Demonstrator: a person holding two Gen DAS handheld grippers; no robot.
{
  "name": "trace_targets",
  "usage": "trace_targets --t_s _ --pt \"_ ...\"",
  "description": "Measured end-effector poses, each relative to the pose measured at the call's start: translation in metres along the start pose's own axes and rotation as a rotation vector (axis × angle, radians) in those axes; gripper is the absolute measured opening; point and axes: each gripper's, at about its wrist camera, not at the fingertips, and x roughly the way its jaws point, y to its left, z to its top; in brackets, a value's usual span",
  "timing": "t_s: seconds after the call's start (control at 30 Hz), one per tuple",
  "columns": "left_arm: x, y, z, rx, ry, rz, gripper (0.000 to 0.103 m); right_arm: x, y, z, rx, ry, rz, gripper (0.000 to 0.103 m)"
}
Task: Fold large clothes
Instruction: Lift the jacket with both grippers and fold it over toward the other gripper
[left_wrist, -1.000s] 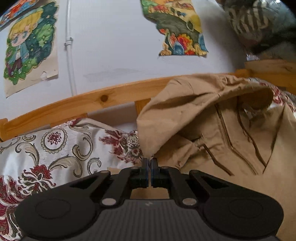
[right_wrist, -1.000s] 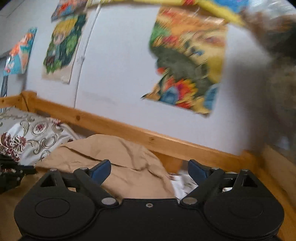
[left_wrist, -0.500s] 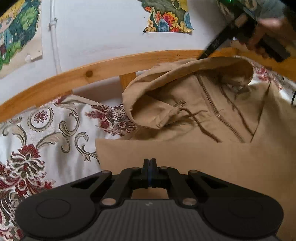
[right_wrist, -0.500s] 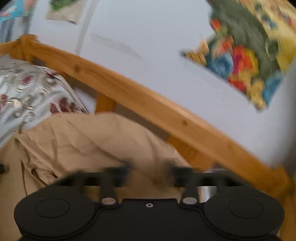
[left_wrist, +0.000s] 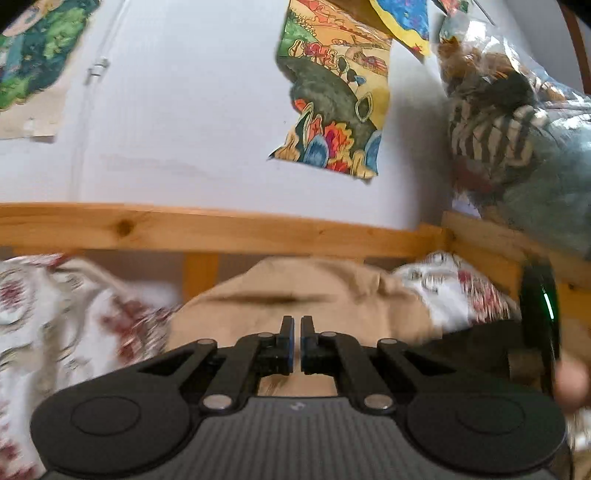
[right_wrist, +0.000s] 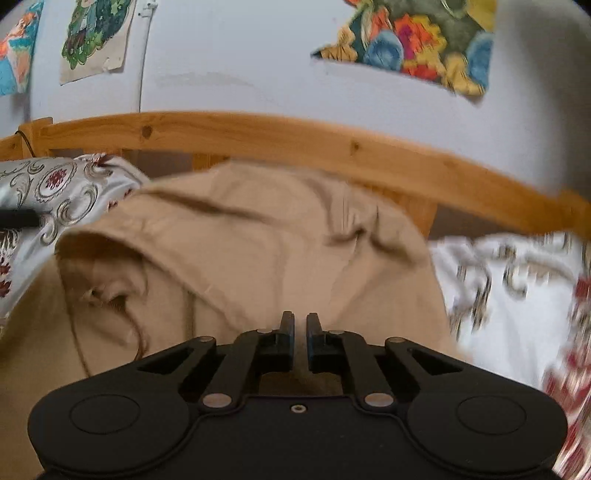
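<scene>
My left tongs (left_wrist: 296, 334) are pressed together; my right tongs (right_wrist: 300, 330) are opening over the tan hoodie (right_wrist: 258, 240) (nothing visibly pinched) on the bed (right_wrist: 517, 295).

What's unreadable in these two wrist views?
- Tan hooded jacket: lower part hidden behind gripper bodies, both views.
- Right gripper, jaws opening: a fabric pinch is not discernible.
- Left gripper: same.
- Patterned bedspread: motion-blurred.
- Stuffed bag, left view: contents blurred.

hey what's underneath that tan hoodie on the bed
The tan hoodie lies on a floral bedspread, which shows on both sides of it. What sits directly beneath the hoodie's middle is covered and cannot be seen.
</scene>
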Motion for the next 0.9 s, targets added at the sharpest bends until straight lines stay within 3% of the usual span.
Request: trace_targets --t_s 0.07,0.2,0.33,0.4,0.47,0.53,0.63,0.8,0.9 --pt "0.027 -0.004 0.006 -0.016 0.018 -0.002 0.000 0.001 -0.001 -0.012 0.019 0.009 -0.003 0.008" --pt "0.090 0.002 -0.006 -0.067 0.260 -0.029 0.001 -0.001 -0.004 -0.016 0.040 0.011 0.009 0.008" --pt "0.101 0.003 -0.030 -0.052 0.278 -0.010 0.001 -0.019 -0.016 -0.005 0.072 -0.028 0.045 0.012" --pt "0.106 0.003 -0.037 -0.051 0.282 -0.003 0.001 -0.028 -0.027 0.009 0.120 -0.061 0.080 0.034" --pt "0.108 0.004 -0.038 -0.056 0.287 -0.001 0.001 -0.032 -0.036 0.029 0.166 -0.109 0.075 0.070" --pt "0.109 0.004 -0.036 -0.048 0.288 -0.006 0.001 -0.028 -0.040 0.049 0.168 -0.147 0.043 0.083" --pt "0.109 0.006 -0.037 -0.033 0.283 -0.014 0.003 -0.006 -0.026 0.080 0.020 -0.144 -0.016 0.098" --pt "0.110 0.015 -0.041 -0.057 0.289 -0.030 0.005 0.044 -0.017 0.107 -0.144 0.070 0.071 0.095" --pt "0.111 0.016 -0.042 -0.069 0.287 -0.032 0.004 0.039 0.001 0.106 -0.335 0.073 0.095 0.096"
